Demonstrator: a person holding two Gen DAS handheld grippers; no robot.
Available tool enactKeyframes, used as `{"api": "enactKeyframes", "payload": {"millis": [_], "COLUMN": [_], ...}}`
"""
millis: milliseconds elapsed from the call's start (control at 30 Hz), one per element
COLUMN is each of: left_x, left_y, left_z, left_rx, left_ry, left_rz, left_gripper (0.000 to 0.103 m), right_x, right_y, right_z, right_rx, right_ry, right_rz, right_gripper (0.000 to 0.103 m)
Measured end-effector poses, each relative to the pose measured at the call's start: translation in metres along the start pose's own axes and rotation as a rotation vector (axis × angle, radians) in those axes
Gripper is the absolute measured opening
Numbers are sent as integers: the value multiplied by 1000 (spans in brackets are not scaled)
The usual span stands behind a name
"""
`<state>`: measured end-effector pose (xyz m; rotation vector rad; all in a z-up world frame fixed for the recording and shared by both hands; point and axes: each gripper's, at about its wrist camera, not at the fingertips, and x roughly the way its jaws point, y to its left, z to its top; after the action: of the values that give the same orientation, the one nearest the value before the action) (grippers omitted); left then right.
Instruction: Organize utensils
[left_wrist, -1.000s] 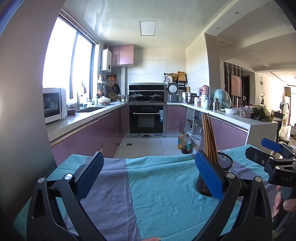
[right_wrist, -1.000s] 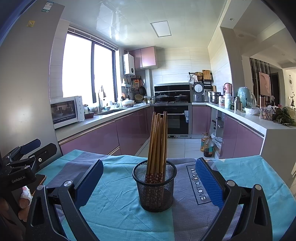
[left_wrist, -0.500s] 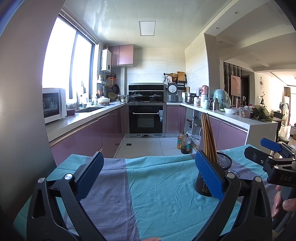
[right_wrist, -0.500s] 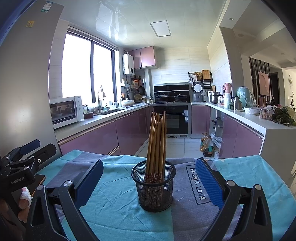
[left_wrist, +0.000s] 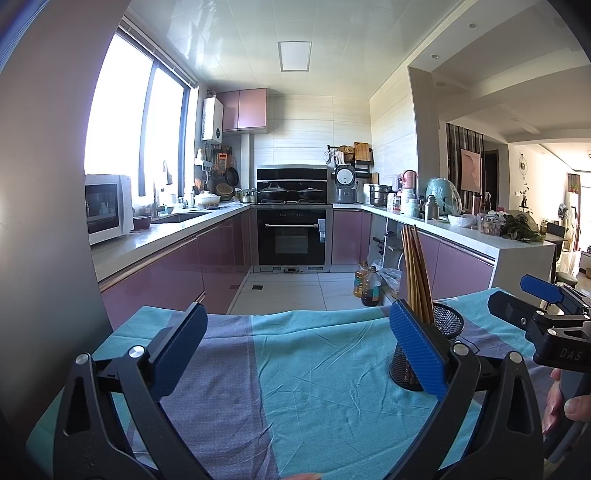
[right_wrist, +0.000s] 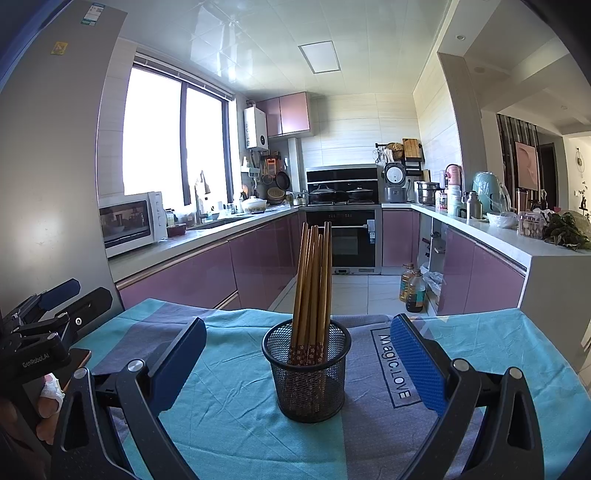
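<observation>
Chopsticks (right_wrist: 313, 291) upright in holder (right_wrist: 306, 373), between parted fingers (right_wrist: 415, 360)

1 mesh cup (right_wrist: 307, 373), 1 bundle of chopsticks (right_wrist: 314, 280) (exact count unclear), 2 oil bottles (right_wrist: 412, 286)

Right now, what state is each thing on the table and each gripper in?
Chopsticks: bundled, standing upright in the holder.
Mesh holder: upright on the cloth, apart from both grippers.
Tablecloth: spread out, lightly creased.
Left gripper: open, empty.
Right gripper: open, empty, facing the holder.
</observation>
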<state>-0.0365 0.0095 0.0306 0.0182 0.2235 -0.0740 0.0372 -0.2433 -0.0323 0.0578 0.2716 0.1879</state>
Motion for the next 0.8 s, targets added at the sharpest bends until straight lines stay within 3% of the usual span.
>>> {"api": "enactKeyframes", "payload": {"millis": [800], "left_x": [0], "left_y": [-2], "left_z": [-2], "left_rx": [2], "left_ry": [3], "left_rz": [0], "left_gripper": [97], "right_x": [0], "right_y": [-1], "right_z": [-3], "right_rx": [7], "right_ry": [-2], "right_rz": [-3], "right_gripper": [97]}}
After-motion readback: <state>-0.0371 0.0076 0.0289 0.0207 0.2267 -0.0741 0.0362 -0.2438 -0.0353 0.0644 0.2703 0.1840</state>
